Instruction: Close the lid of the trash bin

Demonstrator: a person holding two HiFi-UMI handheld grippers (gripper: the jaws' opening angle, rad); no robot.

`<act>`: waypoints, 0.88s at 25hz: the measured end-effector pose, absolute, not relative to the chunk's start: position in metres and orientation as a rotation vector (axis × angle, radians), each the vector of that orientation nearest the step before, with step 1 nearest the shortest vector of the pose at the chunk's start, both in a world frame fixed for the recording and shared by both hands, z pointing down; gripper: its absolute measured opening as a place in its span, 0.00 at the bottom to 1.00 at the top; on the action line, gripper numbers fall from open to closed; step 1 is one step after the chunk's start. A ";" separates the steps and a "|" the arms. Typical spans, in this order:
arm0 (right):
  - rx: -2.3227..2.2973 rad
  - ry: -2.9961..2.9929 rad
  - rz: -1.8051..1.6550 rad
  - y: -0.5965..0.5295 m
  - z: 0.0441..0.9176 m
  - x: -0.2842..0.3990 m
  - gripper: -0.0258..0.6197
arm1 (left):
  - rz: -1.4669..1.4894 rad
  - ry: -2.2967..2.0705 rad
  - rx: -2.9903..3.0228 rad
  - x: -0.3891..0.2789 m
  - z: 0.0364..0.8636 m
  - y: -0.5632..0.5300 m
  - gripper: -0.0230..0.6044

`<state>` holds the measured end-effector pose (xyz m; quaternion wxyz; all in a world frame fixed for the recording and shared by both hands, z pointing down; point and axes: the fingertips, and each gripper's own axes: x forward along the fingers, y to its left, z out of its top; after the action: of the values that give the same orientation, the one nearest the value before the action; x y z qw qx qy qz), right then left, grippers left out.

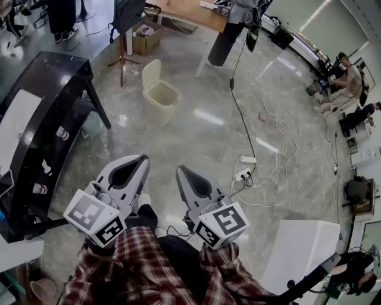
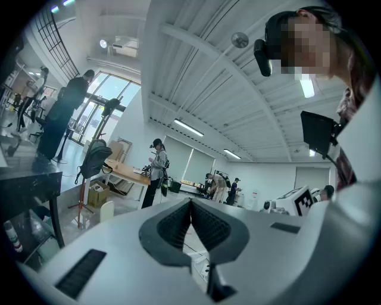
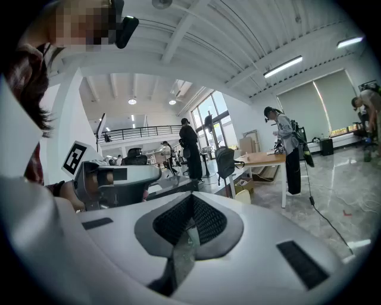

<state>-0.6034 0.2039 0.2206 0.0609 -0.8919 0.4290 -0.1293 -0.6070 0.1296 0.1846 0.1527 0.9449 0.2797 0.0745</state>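
A cream trash bin (image 1: 161, 101) stands on the glossy floor ahead, its lid (image 1: 151, 72) flipped up and open at the back. Both grippers are held close to my body, well short of the bin. My left gripper (image 1: 143, 158) and right gripper (image 1: 178, 170) both point toward it, jaws meeting at the tips with nothing between them. The left gripper view shows its pads touching at the left gripper (image 2: 190, 201) tip, with the bin's lid (image 2: 106, 209) small at the left. In the right gripper view the right gripper (image 3: 191, 196) is likewise shut, and the bin (image 3: 243, 195) peeks just beyond it.
A black table (image 1: 47, 113) runs along the left. A red stand (image 1: 122, 56) and a cardboard box (image 1: 146, 36) sit behind the bin, by a wooden table (image 1: 184, 12). A power strip (image 1: 243, 174) with cables lies to the right. A white table (image 1: 303, 250) stands at the lower right.
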 end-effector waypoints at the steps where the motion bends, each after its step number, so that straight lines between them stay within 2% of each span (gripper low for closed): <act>1: -2.701 1.294 -0.386 0.199 0.219 -0.593 0.06 | 0.216 0.807 2.705 -0.597 0.186 0.125 0.06; 22: -2.698 1.160 -0.485 0.180 0.251 -0.404 0.06 | 0.321 0.852 2.682 -0.407 0.213 0.095 0.06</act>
<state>-0.4042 0.1799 0.2509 0.0823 -0.9033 0.3884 -0.1623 -0.4069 0.0946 0.2129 0.1540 0.9356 0.2972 0.1119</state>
